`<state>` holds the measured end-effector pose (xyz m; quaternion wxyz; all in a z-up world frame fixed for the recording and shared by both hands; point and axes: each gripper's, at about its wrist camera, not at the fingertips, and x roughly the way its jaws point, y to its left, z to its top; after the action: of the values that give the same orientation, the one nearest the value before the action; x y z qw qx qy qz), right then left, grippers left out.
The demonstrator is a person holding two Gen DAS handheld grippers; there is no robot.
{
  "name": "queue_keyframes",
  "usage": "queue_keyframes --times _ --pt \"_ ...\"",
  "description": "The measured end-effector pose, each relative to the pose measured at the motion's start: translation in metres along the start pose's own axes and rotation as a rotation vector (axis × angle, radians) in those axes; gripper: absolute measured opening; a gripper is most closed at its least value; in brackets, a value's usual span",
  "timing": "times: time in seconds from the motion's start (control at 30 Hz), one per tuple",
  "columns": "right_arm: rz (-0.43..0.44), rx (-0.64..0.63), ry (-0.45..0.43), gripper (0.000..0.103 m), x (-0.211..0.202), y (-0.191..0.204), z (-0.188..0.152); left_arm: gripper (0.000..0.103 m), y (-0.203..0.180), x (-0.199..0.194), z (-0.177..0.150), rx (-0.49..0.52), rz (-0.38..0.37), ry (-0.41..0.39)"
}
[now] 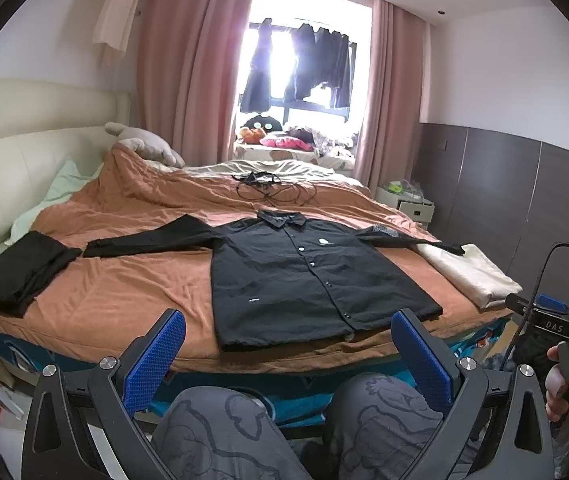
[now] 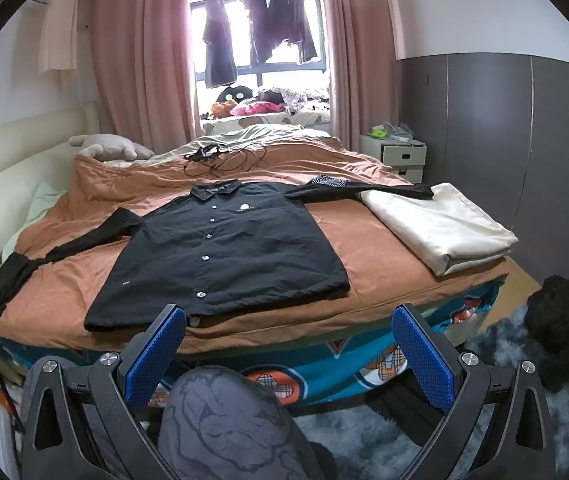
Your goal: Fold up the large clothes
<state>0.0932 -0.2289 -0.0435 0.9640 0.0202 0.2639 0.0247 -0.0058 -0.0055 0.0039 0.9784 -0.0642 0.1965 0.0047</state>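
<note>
Tongs (image 1: pixel 288 352) open; knees (image 1: pixel 220 432) below, shirt (image 1: pixel 308 276) beyond.

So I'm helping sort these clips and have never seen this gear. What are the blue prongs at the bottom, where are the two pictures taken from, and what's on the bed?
The blue prongs are the two fingers of a hand-held gripper; a person carries one in each hand, and each has a wide-angle camera looking out along its fingers. One picture is from the left gripper, the other from the right gripper. Both are wide open and hold nothing. The patterned grey shapes below are the person's knees.

On the bed's orange-brown cover a black button-up shirt lies flat, front up, sleeves spread out. Beside it lie a folded black garment on one side and a folded cream cloth on the other. Black cables lie farther back.
</note>
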Motion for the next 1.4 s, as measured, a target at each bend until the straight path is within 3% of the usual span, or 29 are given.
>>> queue_keyframes --times 1.4 --pt "-0.006 -0.001 -0.012 0.103 -0.0058 0.0025 0.0006 0.103 -0.0025 -0.0095 -0.0006 0.013 -0.007 -0.008"
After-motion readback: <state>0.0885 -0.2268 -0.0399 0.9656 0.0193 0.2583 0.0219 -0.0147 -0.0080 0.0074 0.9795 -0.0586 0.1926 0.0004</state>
